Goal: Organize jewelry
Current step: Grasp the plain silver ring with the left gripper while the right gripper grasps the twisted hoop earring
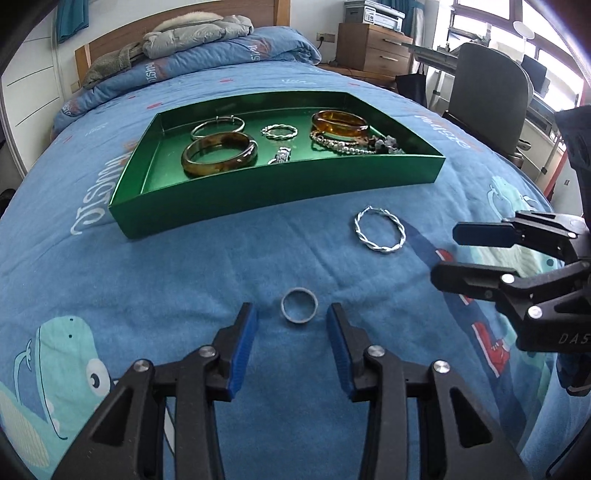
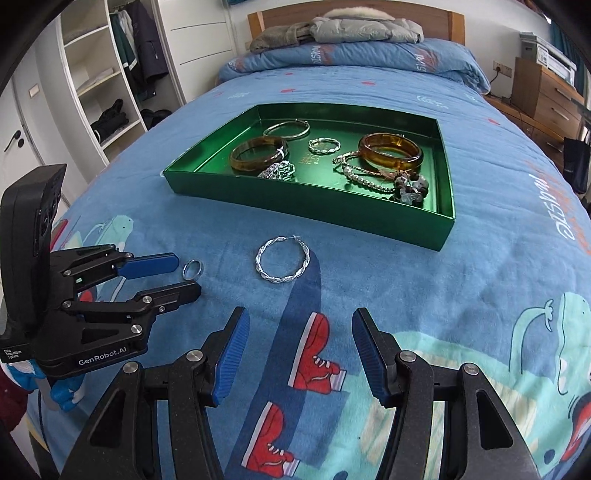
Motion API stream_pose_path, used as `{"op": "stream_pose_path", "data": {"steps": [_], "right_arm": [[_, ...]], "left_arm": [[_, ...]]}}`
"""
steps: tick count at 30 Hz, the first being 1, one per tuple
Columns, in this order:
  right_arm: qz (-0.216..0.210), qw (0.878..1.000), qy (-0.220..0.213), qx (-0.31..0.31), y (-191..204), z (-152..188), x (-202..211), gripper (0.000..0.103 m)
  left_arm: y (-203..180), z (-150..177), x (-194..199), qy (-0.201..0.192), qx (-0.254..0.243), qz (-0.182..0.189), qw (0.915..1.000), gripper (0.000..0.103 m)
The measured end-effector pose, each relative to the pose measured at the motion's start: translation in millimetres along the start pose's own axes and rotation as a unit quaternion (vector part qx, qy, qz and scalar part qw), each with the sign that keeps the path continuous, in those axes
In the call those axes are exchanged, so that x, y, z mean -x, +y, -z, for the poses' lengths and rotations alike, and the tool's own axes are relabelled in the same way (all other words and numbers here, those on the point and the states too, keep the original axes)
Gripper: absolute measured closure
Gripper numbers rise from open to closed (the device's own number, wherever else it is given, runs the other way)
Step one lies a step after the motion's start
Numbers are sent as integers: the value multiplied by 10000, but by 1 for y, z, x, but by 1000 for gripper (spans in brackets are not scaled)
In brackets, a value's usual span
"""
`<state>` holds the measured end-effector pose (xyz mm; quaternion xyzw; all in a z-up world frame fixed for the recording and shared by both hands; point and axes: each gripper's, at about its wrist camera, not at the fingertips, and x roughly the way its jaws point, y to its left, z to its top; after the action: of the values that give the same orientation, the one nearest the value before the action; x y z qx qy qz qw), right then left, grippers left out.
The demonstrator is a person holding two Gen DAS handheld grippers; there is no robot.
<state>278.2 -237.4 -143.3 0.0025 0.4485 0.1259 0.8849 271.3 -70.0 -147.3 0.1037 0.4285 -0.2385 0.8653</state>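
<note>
A green tray (image 1: pixel 258 188) (image 2: pixel 332 216) lies on the blue bedspread and holds several bangles, chains and a beaded bracelet. A small silver ring (image 1: pixel 299 306) (image 2: pixel 192 269) lies on the bedspread just in front of my left gripper (image 1: pixel 291 312) (image 2: pixel 184 275), which is open with the ring near the gap between its fingertips. A twisted silver hoop (image 1: pixel 379 234) (image 2: pixel 283 264) lies on the bedspread near the tray's front wall. My right gripper (image 2: pixel 297 321) (image 1: pixel 443 254) is open and empty, a short way from the hoop.
The bed fills both views, with a folded duvet and a grey jacket (image 2: pixel 365 26) at its head. A wardrobe (image 2: pixel 99 74) stands at one side of the bed; a wooden nightstand (image 1: pixel 373 48) and a desk chair (image 1: pixel 484 92) stand at the other.
</note>
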Motion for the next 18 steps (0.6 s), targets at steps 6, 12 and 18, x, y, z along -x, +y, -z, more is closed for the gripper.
{"op": "stream_pose_path", "data": {"steps": [6, 12, 18], "right_arm": [[-34, 9999, 59, 150, 3, -7, -19, 46], [17, 9996, -1, 286, 9, -17, -31, 45], [73, 9992, -71, 375, 14, -26, -41, 50]], "left_arm": [[8, 1, -2, -120, 32, 80, 9999, 84], [10, 3, -1, -209, 85, 114, 9997, 84], [14, 6, 3, -229, 237, 107, 9994, 84]]}}
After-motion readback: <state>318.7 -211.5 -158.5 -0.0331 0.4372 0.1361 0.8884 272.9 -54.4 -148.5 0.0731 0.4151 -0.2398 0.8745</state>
